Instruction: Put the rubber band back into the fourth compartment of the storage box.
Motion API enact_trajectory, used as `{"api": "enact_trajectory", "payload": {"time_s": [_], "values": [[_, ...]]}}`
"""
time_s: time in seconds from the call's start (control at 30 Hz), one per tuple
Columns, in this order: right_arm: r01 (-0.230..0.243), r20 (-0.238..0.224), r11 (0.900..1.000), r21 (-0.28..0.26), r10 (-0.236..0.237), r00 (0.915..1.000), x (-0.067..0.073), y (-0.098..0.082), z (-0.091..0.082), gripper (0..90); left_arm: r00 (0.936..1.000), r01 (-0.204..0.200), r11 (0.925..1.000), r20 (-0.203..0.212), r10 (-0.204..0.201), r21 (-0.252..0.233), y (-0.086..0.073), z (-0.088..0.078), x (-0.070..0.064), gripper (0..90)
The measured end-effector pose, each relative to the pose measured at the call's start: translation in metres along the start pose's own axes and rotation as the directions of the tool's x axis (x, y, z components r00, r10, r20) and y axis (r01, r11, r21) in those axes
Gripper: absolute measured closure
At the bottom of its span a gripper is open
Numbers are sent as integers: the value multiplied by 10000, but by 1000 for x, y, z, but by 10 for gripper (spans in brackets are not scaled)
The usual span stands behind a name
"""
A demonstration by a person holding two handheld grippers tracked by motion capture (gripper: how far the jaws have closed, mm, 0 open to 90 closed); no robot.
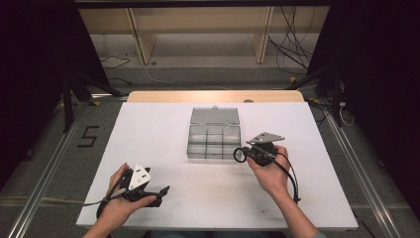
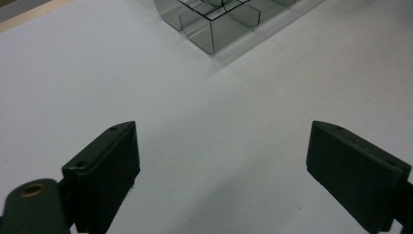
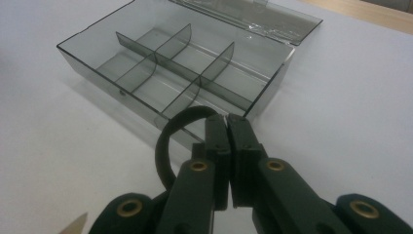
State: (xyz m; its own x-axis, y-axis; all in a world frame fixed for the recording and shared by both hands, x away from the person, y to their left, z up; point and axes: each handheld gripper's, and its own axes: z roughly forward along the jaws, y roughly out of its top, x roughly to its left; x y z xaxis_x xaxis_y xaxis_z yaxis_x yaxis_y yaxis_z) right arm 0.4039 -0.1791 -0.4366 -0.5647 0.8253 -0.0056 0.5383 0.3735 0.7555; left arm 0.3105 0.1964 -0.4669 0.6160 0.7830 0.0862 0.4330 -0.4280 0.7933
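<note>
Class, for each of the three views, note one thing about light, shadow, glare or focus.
High view: the white table is brightly lit against dark surroundings. Left gripper view: the clear compartment box casts a soft shadow, and the near black jaws look slightly soft. Right gripper view: glare streaks the box's open lid, while the right gripper, pinching a black ring, looks soft.

The compartment box [image 1: 214, 142] sat at frame centre on the table [image 1: 163, 129], its lid [image 1: 215, 116] lying open behind it.

Lab recording rig, white table [image 1: 163, 124], dark curtains [image 1: 29, 59], floor rails [image 1: 44, 163], loose cables [image 1: 292, 44]
</note>
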Motion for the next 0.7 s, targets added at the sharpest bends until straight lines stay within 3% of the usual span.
{"api": "enact_trajectory", "payload": {"time_s": [0.7], "values": [[156, -70, 9999, -59, -156, 9999, 8, 13, 7, 889, 10000, 8, 10000, 1, -8, -5, 0, 0, 0, 118]]}}
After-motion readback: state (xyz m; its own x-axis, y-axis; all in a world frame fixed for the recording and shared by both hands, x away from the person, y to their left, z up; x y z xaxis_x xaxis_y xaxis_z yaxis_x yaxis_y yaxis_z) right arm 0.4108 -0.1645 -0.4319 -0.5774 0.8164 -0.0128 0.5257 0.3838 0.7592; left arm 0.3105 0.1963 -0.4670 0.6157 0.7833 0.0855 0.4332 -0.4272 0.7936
